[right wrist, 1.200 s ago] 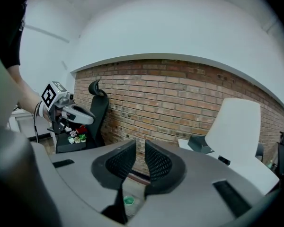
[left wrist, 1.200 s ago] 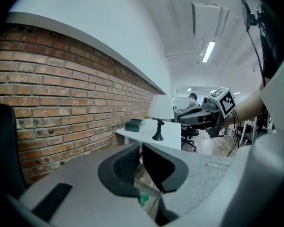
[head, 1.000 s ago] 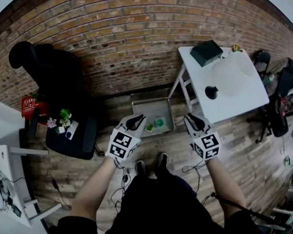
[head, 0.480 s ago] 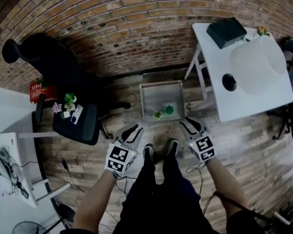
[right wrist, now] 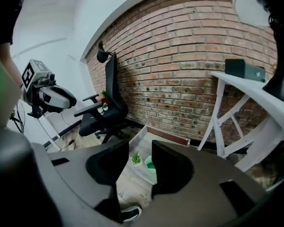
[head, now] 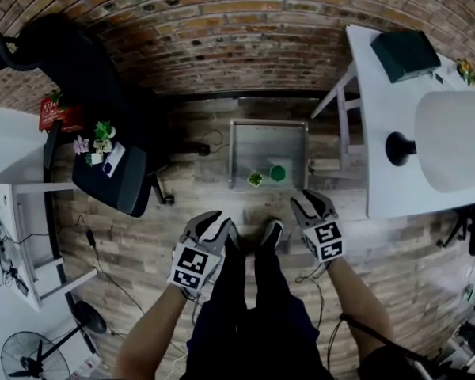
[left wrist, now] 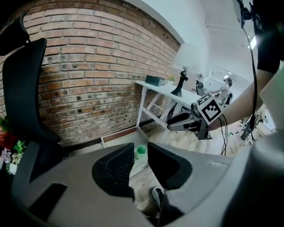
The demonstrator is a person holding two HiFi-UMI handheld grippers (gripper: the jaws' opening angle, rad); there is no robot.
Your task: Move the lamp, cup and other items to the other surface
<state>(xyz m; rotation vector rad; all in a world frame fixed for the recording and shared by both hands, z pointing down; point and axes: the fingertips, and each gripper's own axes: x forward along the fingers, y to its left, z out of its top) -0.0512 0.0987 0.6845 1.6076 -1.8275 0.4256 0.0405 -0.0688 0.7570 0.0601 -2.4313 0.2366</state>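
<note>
the left hand-held gripper [head: 218, 222] and right hand-held gripper [head: 307, 204] have just been opening, part-open and empty; the top-heavy lamp [head: 453, 142] at 3 o'clock may tip if grabbed by its shade.

You wear dark trousers [head: 241, 307] and dark, pale-soled shoes [head: 271, 232]. Flanking the trousers, your grey-black left gripper [head: 215, 225] and right gripper [head: 307, 206] each carry a black-and-white marker cube [head: 191, 264]. A black cable [head: 380, 337] trails right.

Office room, brick wall [head: 245, 22], white desk [head: 378, 145], black office chair [head: 120, 187], trailing floor cables [head: 88, 234]
</note>
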